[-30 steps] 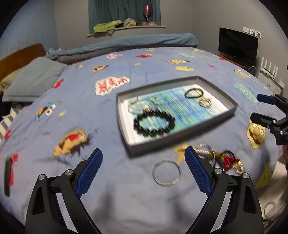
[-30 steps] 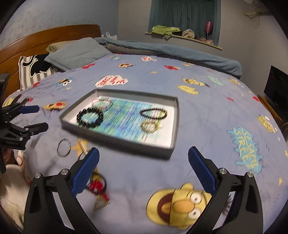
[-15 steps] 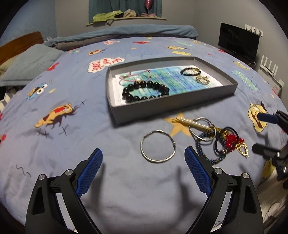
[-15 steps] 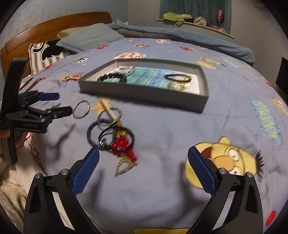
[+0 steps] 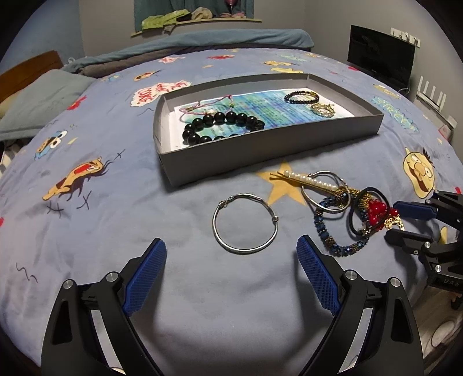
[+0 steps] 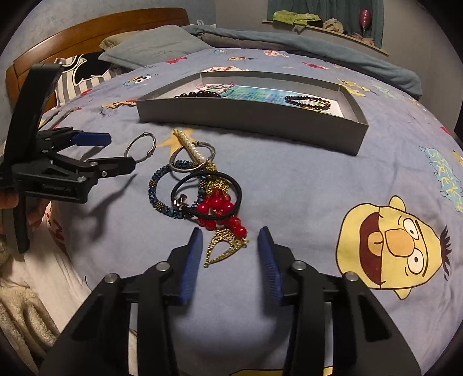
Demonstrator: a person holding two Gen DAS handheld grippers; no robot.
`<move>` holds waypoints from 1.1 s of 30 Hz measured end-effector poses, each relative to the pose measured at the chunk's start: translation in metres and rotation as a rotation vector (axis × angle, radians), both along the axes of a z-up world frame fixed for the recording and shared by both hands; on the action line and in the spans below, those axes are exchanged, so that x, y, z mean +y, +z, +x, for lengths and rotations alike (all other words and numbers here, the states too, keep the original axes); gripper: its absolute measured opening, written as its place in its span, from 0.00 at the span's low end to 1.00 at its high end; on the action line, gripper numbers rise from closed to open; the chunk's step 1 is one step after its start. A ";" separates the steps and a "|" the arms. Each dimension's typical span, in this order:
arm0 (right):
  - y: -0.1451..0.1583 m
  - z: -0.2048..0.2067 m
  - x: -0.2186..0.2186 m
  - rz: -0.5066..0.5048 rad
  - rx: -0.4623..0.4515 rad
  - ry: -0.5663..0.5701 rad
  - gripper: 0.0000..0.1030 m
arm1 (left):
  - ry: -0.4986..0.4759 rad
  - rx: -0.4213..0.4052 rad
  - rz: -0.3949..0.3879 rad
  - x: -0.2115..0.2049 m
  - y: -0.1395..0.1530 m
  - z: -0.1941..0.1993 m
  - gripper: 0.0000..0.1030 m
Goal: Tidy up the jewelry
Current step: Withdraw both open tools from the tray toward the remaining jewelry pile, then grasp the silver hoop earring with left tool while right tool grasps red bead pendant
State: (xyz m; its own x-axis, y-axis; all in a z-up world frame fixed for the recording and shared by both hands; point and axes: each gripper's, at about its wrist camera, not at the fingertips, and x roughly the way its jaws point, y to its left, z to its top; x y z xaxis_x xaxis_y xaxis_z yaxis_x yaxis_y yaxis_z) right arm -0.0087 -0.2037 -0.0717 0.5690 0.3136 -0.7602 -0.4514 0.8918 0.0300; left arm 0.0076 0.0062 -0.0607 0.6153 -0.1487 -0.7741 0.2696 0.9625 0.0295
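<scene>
Wooden headboard [image 6: 86,31], grey walls [image 5: 324,14], curtained window [image 5: 194,8]

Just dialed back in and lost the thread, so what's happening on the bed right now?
A person is sorting jewelry into a grey tray with two handheld tools. The tray already holds a black bead bracelet and some smaller pieces. The right tool has just been closing around a gold pendant at the edge of a tangled pile, pads not yet touching it. The left tool is open, just short of a silver bangle.
</scene>
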 end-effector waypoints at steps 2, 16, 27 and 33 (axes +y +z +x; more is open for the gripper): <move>-0.002 0.000 0.002 -0.012 0.001 0.004 0.35 | -0.003 -0.001 0.002 0.000 0.000 0.001 0.89; 0.007 -0.002 -0.006 0.026 -0.024 -0.013 0.27 | -0.008 -0.015 0.000 -0.001 -0.001 0.004 0.89; 0.010 0.000 -0.018 0.051 -0.028 -0.044 0.27 | -0.039 -0.014 0.028 -0.012 -0.007 0.012 0.56; 0.016 0.001 -0.026 0.073 -0.044 -0.063 0.27 | -0.056 -0.041 0.042 -0.014 -0.003 0.008 0.50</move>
